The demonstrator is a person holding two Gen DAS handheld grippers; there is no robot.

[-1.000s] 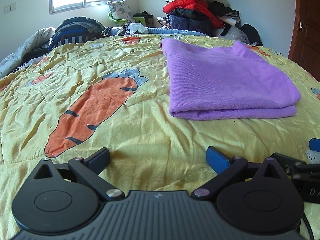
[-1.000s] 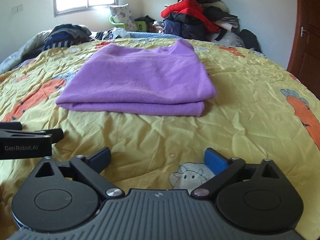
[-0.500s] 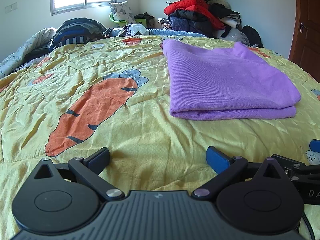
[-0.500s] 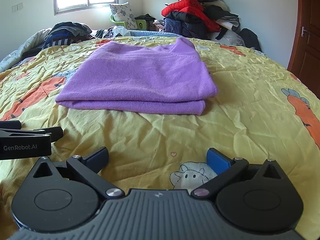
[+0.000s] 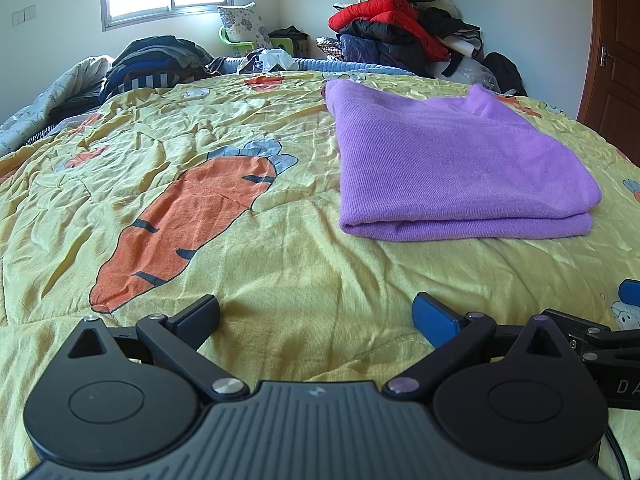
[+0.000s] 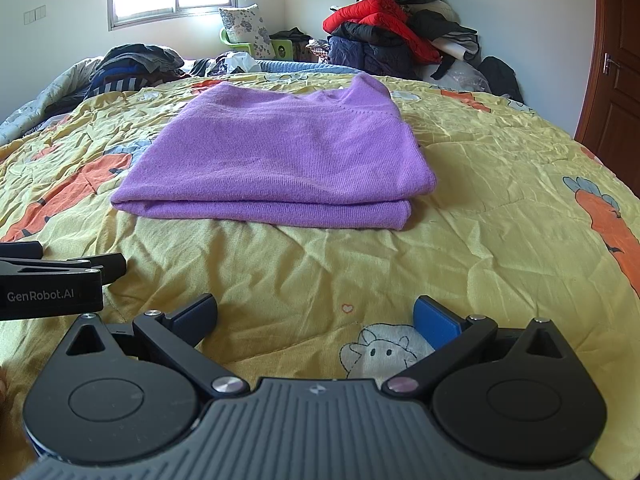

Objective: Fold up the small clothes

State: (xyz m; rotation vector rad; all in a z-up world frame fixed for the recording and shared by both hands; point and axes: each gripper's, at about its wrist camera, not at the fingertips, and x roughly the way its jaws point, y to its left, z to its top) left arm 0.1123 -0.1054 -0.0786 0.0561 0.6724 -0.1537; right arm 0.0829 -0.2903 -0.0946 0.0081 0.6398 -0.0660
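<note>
The yellow carrot-print bedspread (image 6: pixel 500 240) carries 1 folded purple sweater (image 6: pixel 280 160) at its middle, far from both tools. Near, the left gripper (image 5: pixel 316 316) and right gripper (image 6: pixel 316 316) hover spread wide, empty.

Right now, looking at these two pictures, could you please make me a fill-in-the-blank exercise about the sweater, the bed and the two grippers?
1. The folded sweater has the colour ____.
2. The yellow bedcover is printed with large orange ____.
3. The left gripper and the right gripper both have their jaws ____, holding nothing.
4. The red jacket lies in the pile beside the ____, at the right edge.

Missing words: purple; carrots; open; door
</note>
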